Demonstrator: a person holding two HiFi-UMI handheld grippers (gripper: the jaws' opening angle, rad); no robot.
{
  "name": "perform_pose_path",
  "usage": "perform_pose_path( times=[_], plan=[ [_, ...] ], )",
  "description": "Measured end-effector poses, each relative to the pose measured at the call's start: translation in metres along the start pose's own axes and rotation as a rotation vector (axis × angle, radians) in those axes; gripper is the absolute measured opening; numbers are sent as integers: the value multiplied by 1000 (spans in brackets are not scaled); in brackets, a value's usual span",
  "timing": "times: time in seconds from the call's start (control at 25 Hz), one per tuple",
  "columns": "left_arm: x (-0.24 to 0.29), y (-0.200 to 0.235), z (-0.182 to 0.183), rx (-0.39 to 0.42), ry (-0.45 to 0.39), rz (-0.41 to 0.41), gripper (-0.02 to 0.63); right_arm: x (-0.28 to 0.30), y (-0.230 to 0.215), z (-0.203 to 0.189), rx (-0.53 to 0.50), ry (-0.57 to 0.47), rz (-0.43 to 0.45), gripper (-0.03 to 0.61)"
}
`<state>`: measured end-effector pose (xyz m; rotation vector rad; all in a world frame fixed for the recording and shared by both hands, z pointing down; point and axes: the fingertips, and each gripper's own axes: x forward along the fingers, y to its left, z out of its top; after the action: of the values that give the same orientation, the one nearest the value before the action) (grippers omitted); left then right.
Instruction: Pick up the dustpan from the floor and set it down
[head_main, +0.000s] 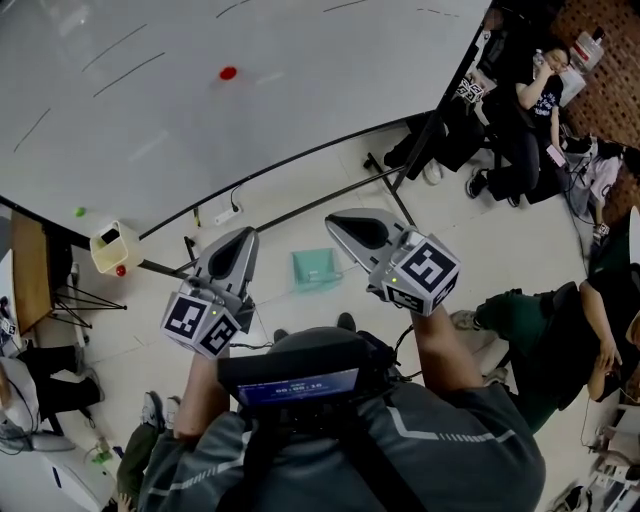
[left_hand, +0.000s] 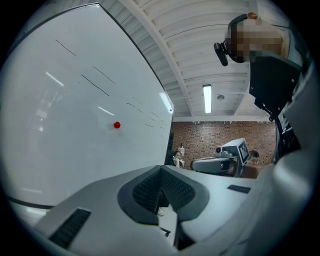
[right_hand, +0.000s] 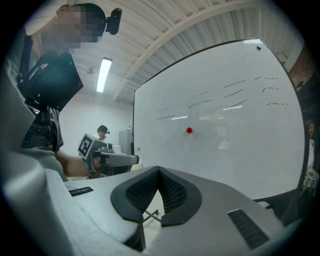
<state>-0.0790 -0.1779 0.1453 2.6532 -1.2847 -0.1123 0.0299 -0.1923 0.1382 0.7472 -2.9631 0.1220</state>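
- Closure on both sides: the left gripper (left_hand: 161, 171) has its jaws pressed together with nothing between them, and the right gripper (right_hand: 159, 174) is the same, fully closed and empty
- Both are held out level, pointing ahead toward the whiteboard (head_main: 200, 110); neither gripper view shows the task's thing at all
- The dustpan (head_main: 317, 268), a teal one, lies on the floor (head_main: 500, 240) well below them; in the head view it shows between the two gripper tips, just ahead of the person's shoes (head_main: 345, 321)
- It sits somewhat nearer the right gripper's side than the left's in that view, so the right hand seems the likelier one to go down for it
- Its outline reads as a squarish tray; the handle is too small to make out, so I cannot tell which way its long axis runs
- The coming move, as I judge it, is a reach down and slightly forward, tilting the gripper toward the floor and opening the jaws on the way
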Motion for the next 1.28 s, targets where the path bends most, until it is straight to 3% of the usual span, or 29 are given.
perform_pose_path(
  times=[0.44, 0.6, 0.96, 1.28],
  plan=[
    [18, -44, -19, -4, 22, 133, 34, -41, -17, -14, 37, -12, 124, 23],
    [-1, -61, -28, -4, 7, 153, 34, -47, -5, -19, 9, -29, 135, 23],
    [-138, -99, -11, 35, -52, 101, 34, -67, 127, -4, -43, -38, 59, 23],
    [-292, -126, -37, 13, -46, 20, 34, -84, 275, -23, -21, -33, -77, 23]
  ],
)
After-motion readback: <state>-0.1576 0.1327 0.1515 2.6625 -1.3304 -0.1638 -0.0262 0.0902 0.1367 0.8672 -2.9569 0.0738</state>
